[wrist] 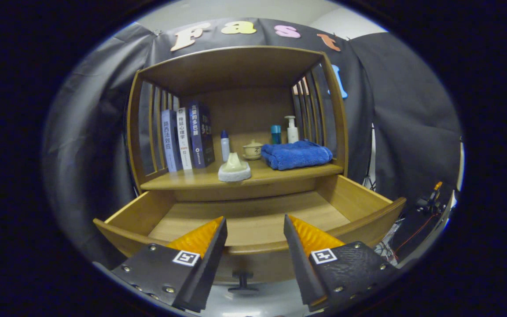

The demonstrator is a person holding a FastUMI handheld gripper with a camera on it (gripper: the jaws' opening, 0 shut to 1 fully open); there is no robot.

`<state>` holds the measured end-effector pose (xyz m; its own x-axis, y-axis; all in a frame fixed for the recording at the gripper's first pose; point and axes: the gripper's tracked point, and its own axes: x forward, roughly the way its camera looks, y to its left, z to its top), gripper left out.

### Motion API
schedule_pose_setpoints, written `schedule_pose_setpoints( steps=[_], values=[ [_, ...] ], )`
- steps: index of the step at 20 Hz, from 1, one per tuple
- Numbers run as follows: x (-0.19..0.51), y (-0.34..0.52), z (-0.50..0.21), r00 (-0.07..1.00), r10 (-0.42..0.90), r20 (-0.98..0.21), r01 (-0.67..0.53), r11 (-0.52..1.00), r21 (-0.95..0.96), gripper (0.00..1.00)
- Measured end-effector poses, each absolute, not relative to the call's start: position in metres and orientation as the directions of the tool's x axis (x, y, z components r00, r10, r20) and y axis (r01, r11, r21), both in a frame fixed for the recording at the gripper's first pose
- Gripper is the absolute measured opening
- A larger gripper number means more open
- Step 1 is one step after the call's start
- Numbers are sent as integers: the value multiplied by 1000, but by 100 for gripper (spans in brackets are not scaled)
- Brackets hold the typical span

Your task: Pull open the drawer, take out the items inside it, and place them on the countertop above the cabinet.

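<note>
Hovering spread wide and holding nothing, the tongs hang over the front edge of the pulled-out drawer, whose visible floor looks bare, while a towel and cup sit on the worktop above, apparently already unloaded.

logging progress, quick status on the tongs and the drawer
Tongs open, empty, hovering over the drawer's front. Drawer pulled out, visible floor bare. White item sits on countertop. Nothing in the way.

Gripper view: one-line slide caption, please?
Open gripper above the pulled-out drawer; white item and blue towel sit on the countertop.
</note>
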<state>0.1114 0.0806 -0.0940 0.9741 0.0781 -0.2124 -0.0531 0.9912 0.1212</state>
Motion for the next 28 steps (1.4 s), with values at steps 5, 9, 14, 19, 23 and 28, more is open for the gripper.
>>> schedule_pose_setpoints(
  steps=[5, 9, 14, 19, 23, 28],
  values=[
    [94, 79, -89, 984, 77, -161, -51, 986, 156, 78],
    [94, 80, -92, 986, 83, -145, -62, 988, 143, 78],
    [93, 80, -90, 990, 96, -107, -80, 986, 146, 78],
    [92, 80, -91, 995, 76, -61, -69, 992, 109, 81],
    [92, 81, -89, 997, 78, -23, -75, 991, 110, 81],
    [90, 79, -88, 998, 64, -26, -62, 995, 83, 81]
  ],
)
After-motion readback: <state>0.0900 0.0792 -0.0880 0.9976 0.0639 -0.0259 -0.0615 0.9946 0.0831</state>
